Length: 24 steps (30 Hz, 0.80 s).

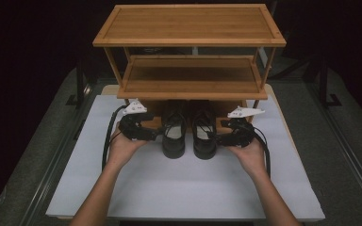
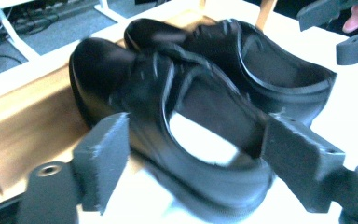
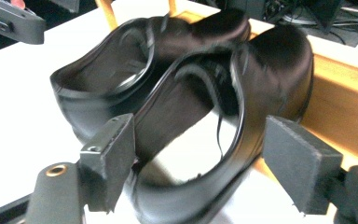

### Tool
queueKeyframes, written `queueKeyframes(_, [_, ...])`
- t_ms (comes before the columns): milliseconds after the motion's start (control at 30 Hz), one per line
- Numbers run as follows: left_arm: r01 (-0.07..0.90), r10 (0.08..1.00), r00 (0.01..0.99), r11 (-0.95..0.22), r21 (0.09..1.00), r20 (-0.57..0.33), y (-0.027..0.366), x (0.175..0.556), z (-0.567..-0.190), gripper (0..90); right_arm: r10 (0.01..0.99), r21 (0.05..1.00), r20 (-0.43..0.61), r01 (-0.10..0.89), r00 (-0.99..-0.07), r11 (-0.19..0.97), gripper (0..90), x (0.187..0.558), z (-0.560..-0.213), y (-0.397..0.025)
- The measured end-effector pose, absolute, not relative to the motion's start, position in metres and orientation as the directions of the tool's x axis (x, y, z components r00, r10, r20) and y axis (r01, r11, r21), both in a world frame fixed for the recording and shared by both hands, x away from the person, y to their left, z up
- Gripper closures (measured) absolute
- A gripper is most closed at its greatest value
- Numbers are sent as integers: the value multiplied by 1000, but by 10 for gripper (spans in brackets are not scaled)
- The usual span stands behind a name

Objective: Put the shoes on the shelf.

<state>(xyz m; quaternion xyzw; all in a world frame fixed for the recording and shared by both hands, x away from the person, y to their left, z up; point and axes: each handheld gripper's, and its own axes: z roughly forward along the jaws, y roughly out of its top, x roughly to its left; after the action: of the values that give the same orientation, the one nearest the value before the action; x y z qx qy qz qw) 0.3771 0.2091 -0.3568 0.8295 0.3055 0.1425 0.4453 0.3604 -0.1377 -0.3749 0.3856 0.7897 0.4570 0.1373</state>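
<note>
High view showed a pair of black leather shoes side by side on the white worktop, toes pushed under the bottom tier of a wooden shoe rack at the far side, heels toward the person. The left shoe sat just left of the right shoe, the two nearly touching. The left tool came in from the left at the left shoe's outer side, and the right tool came in from the right at the right shoe's outer side, each held in a hand.

In the left gripper view, the jaws stood spread wide on either side of the left shoe's heel, not clamped on it. In the right gripper view, the jaws likewise stood apart around the heel of the right shoe, with gaps visible on both sides.
</note>
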Motion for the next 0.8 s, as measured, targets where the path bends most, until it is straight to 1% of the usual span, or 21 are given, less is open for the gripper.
queueKeyframes(100, [391,621,783,-442,807,-39,212,368,-368,142,727,815,145,497,-671,296,183,350,-383,-141])
queueKeyframes(200, [410,623,781,-455,791,-46,213,364,-384,104,725,809,150,505,-672,300,151,344,-395,-145])
queueKeyframes(333, [421,618,785,-477,771,-46,211,363,-405,91,724,798,154,517,-672,311,129,343,-409,-147])
queueKeyframes(433, [432,610,791,-495,754,-53,207,365,-419,87,713,781,176,537,-678,318,104,346,-421,-145])
queueKeyframes(500, [433,597,800,-523,734,-47,201,367,-427,71,715,768,161,541,-681,342,86,349,-429,-142])
queueKeyframes(633, [410,573,819,-558,721,-22,190,370,-437,71,697,747,162,548,-698,376,74,354,-444,-134])
queueKeyframes(800, [406,559,828,-567,717,-26,182,374,-447,63,688,745,156,541,-709,389,74,359,-453,-125])
